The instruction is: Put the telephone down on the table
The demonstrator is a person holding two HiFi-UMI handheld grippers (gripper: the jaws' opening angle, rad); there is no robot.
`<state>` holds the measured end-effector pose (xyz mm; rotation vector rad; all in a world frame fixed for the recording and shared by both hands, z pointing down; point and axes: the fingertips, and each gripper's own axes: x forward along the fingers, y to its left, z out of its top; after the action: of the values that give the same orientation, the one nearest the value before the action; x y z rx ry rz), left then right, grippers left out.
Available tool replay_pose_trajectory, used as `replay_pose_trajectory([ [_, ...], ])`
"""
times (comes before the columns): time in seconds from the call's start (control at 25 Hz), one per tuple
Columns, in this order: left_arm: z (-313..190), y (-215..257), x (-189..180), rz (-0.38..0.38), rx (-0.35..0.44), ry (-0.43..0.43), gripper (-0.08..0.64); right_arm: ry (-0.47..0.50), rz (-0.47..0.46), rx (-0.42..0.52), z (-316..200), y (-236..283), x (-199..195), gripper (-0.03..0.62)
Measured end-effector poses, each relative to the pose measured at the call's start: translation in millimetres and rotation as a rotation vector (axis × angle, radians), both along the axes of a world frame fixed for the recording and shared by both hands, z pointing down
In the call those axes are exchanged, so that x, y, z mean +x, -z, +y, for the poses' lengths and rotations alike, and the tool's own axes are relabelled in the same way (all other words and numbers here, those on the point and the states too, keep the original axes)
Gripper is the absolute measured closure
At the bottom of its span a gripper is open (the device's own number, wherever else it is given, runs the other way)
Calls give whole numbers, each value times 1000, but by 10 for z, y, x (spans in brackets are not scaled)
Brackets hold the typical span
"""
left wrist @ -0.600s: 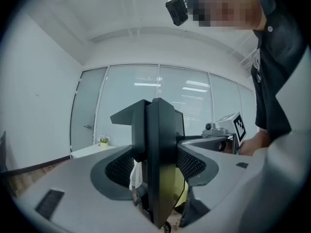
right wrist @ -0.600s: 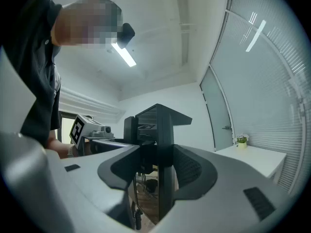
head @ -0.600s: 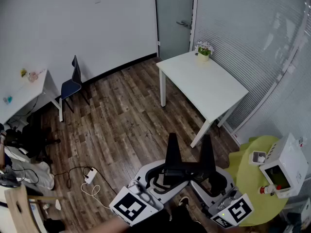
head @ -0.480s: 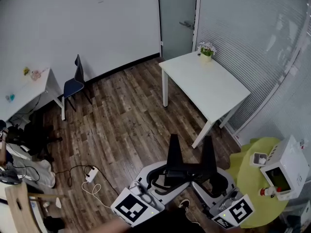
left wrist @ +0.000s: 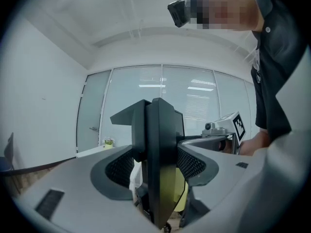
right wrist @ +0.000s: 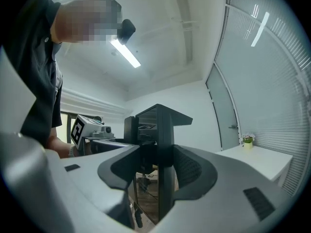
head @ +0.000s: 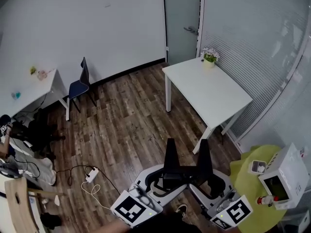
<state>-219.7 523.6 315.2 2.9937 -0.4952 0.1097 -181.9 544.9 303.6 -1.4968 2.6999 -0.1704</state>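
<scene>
No words, brand names or numbers can be read anywhere. The only printed signs are black-and-white square markers. One is on the top face of the cube (head: 132, 211) at the rear end of the left gripper (left wrist: 158, 178), close to the person. From the right gripper (right wrist: 163, 178), a marker face of that same cube shows off to the left of its jaws. Another marker is on the second cube (head: 236, 212), at the rear end of the right gripper. It also shows to the right of the left gripper's jaws.
</scene>
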Motion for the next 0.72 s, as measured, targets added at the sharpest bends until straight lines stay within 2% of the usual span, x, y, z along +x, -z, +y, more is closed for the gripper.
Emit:
replay_pose_trajectory([
  [0.52, 97, 106, 340, -13, 49, 101, 279, 101, -33, 39, 60, 85, 369, 363],
  [0.72, -38, 83, 259, -24, 63, 142, 279, 147, -24, 36, -93, 56, 291, 363],
])
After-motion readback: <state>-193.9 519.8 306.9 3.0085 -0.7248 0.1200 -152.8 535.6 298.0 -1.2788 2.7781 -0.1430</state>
